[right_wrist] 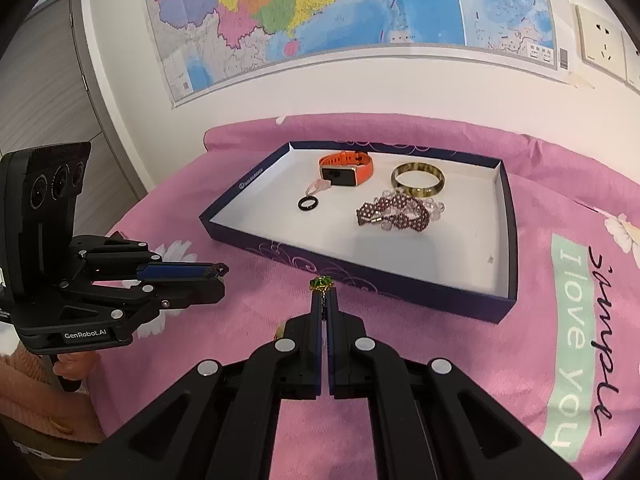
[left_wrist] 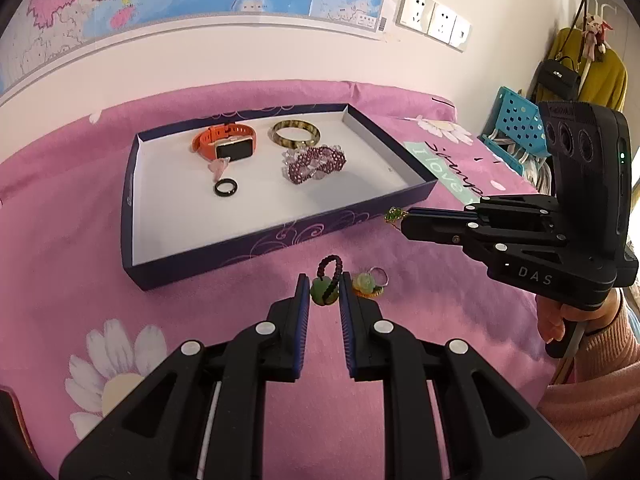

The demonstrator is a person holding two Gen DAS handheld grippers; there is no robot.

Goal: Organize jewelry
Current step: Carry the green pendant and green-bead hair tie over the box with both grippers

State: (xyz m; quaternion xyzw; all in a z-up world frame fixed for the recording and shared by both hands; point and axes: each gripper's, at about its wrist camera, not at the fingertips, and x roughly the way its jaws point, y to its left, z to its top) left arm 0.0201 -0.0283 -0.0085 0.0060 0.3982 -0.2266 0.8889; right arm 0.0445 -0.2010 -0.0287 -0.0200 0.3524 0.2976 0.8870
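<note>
A dark blue box lid (left_wrist: 256, 240) (right_wrist: 400, 284) on the pink bedspread holds an orange watch (left_wrist: 224, 142) (right_wrist: 348, 168), a yellowish bangle (left_wrist: 296, 133) (right_wrist: 418, 178), a purple beaded bracelet (left_wrist: 316, 162) (right_wrist: 396, 214), a black ring (left_wrist: 226, 188) (right_wrist: 308, 203) and a small pink piece (left_wrist: 219, 167). My left gripper (left_wrist: 325, 290) is closed around a green pendant with a dark bead loop (left_wrist: 326, 284). My right gripper (right_wrist: 324, 300) is shut on a green-stone gold ring (right_wrist: 322, 283) (left_wrist: 394, 215), held above the bedspread just before the lid's near wall.
A pale green flower piece with a silver ring (left_wrist: 370, 280) lies on the bedspread right of my left gripper. A blue perforated basket (left_wrist: 516, 128) stands at the bed's far right. A wall with a map runs behind the bed.
</note>
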